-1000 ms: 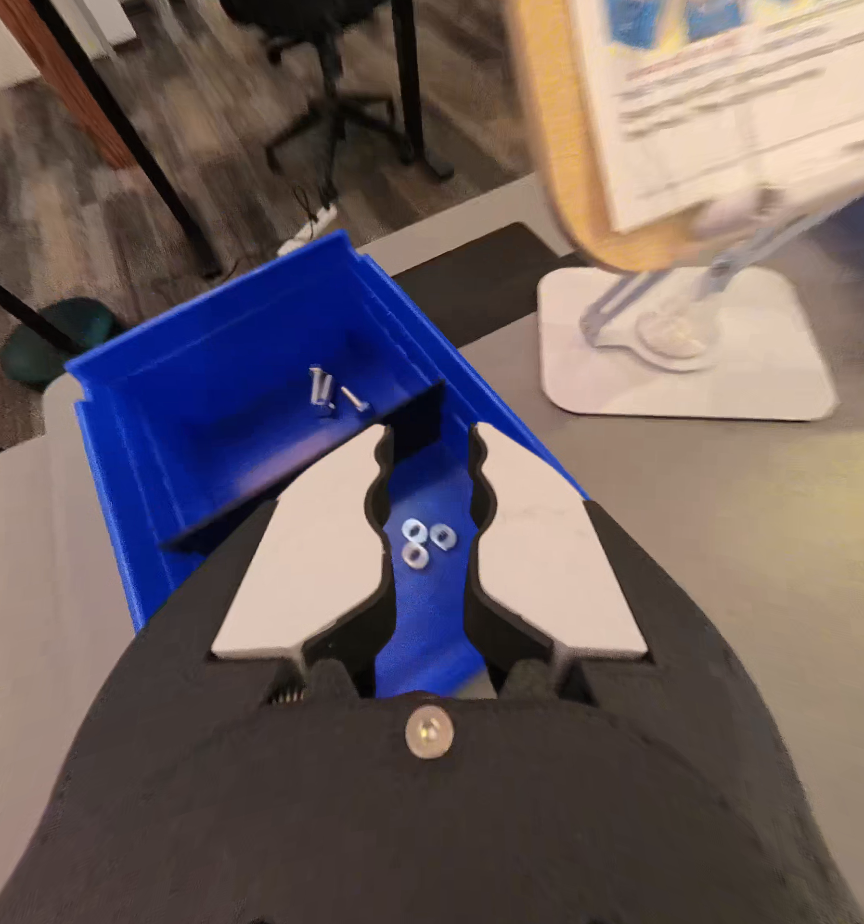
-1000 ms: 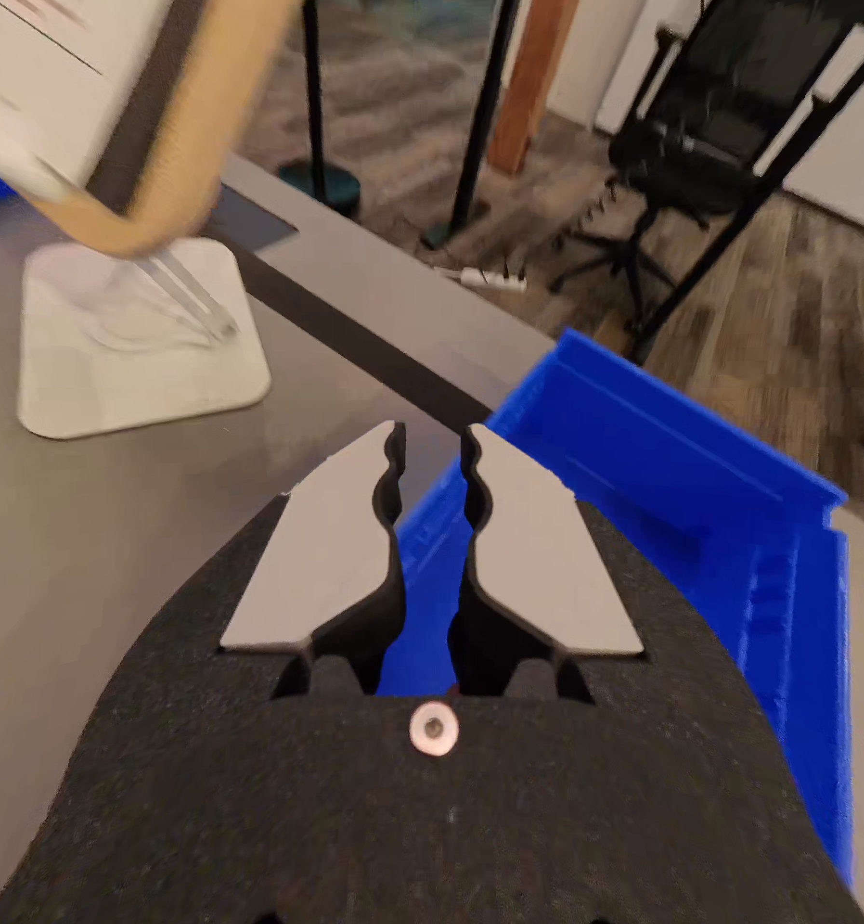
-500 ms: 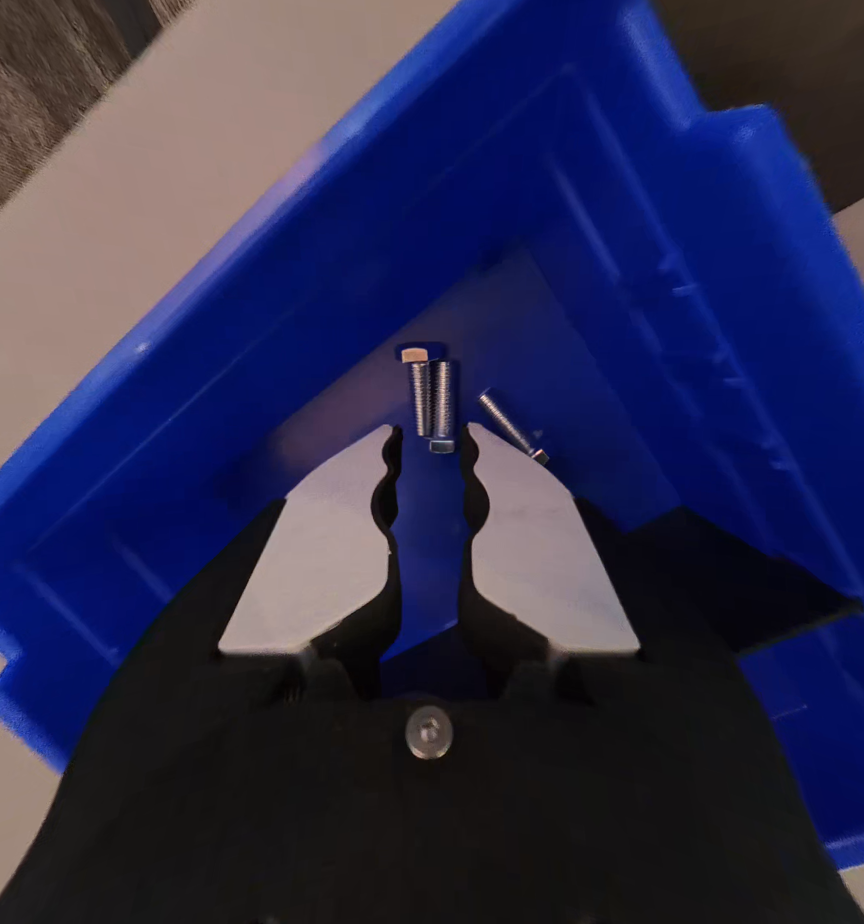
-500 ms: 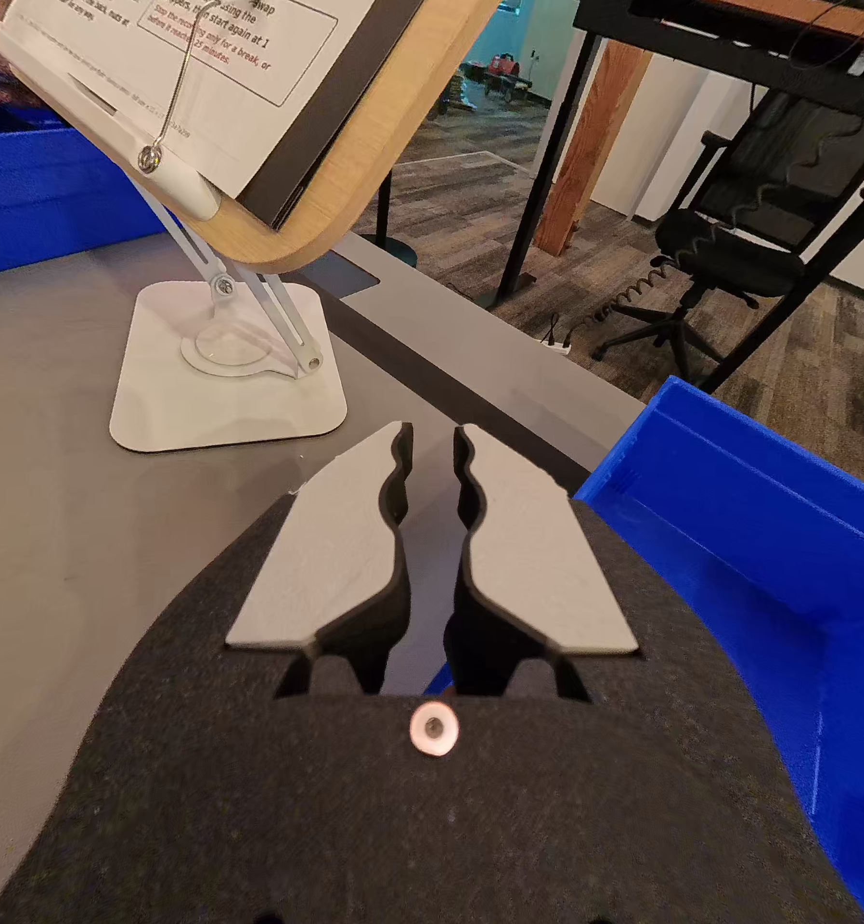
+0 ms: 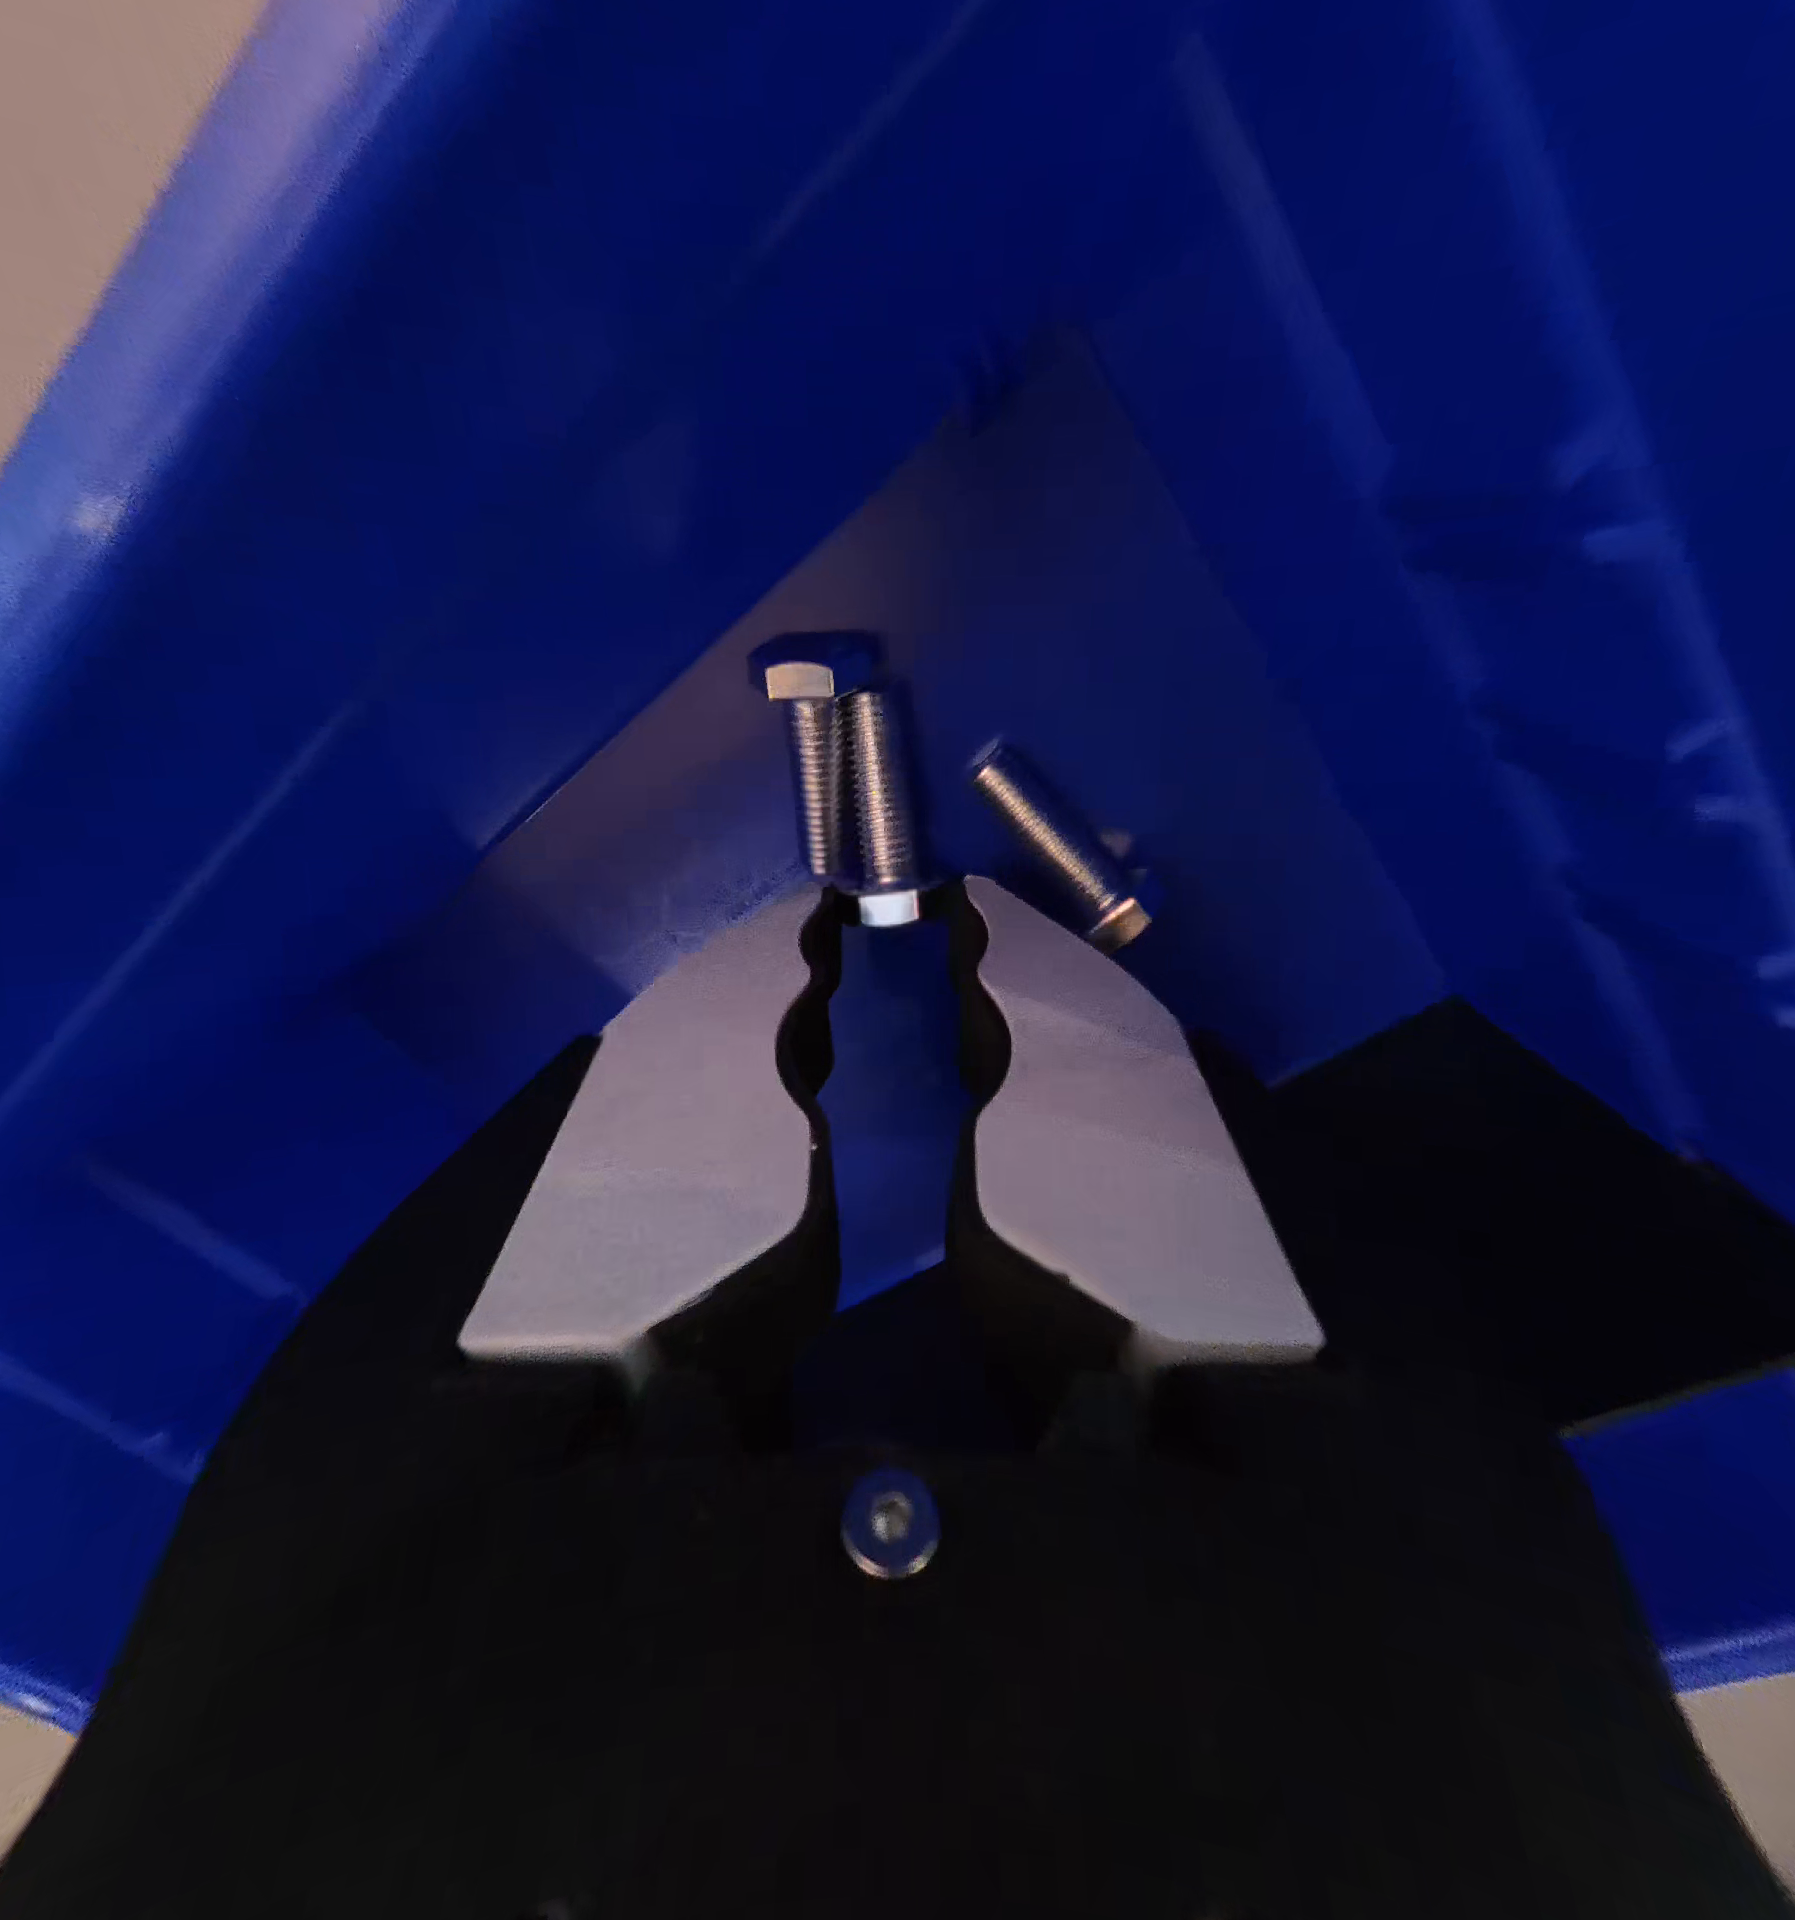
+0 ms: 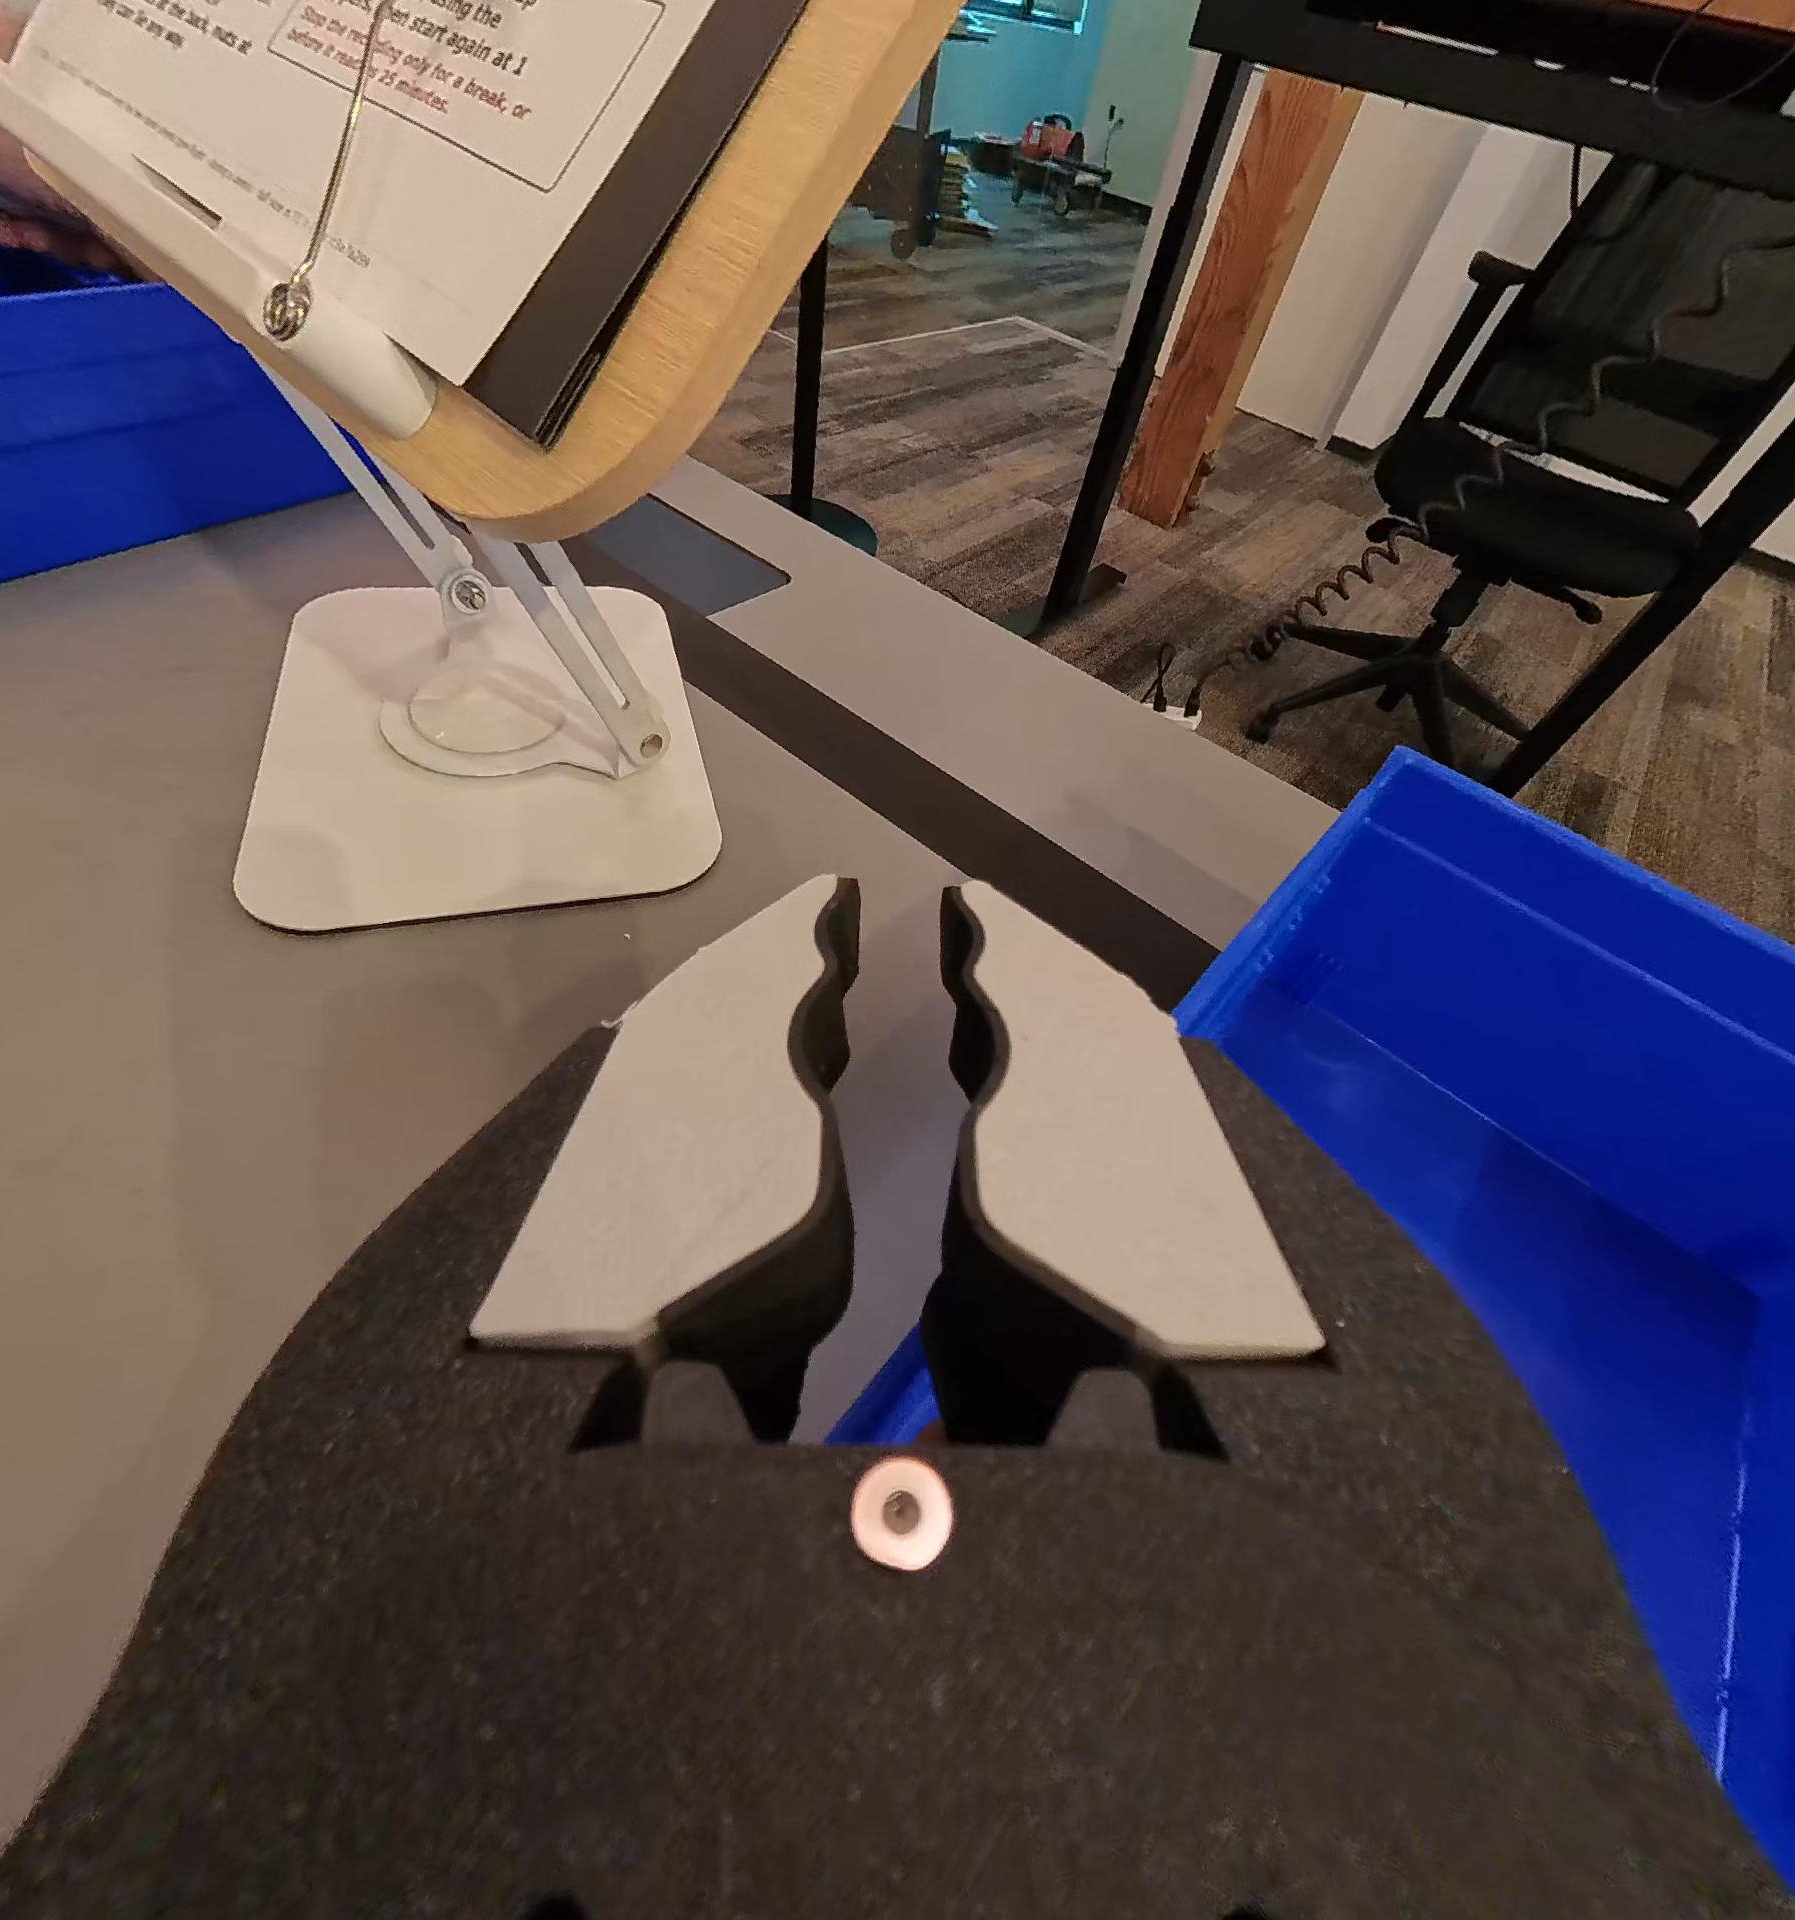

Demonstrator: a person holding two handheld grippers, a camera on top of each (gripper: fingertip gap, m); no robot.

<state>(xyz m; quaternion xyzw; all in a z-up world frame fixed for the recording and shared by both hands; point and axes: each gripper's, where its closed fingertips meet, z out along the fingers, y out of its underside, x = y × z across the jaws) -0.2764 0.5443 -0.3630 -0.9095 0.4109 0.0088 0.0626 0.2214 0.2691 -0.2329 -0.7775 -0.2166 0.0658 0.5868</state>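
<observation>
In the left wrist view my left gripper (image 5: 893,894) is down inside a blue bin (image 5: 457,520), with its tips at three silver hex bolts on the bin floor. Two bolts lie side by side: the left bolt (image 5: 808,769) has its head away from me. The head of the middle bolt (image 5: 877,800) sits between my fingertips (image 5: 986,914). A small gap shows beside the head, so the jaws stand open around it. A third bolt (image 5: 1054,842) lies just to the right. My right gripper (image 6: 898,894) is open and empty above the grey table (image 6: 93,1039), beside another blue bin (image 6: 1547,1039).
A black divider (image 5: 1495,1195) crosses the left bin at lower right. A wooden document board (image 6: 664,312) on a white stand (image 6: 477,769) is ahead left of the right gripper, with a blue bin (image 6: 93,416) behind it. An office chair (image 6: 1527,520) stands beyond the table edge. The grippers' ends are close to 60 centimeters from one another.
My left gripper crossed the divider from the compartment with nuts and went down to the bolts, its jaws narrowing. My right gripper swung left off its bin, narrowed slightly and now holds still.
</observation>
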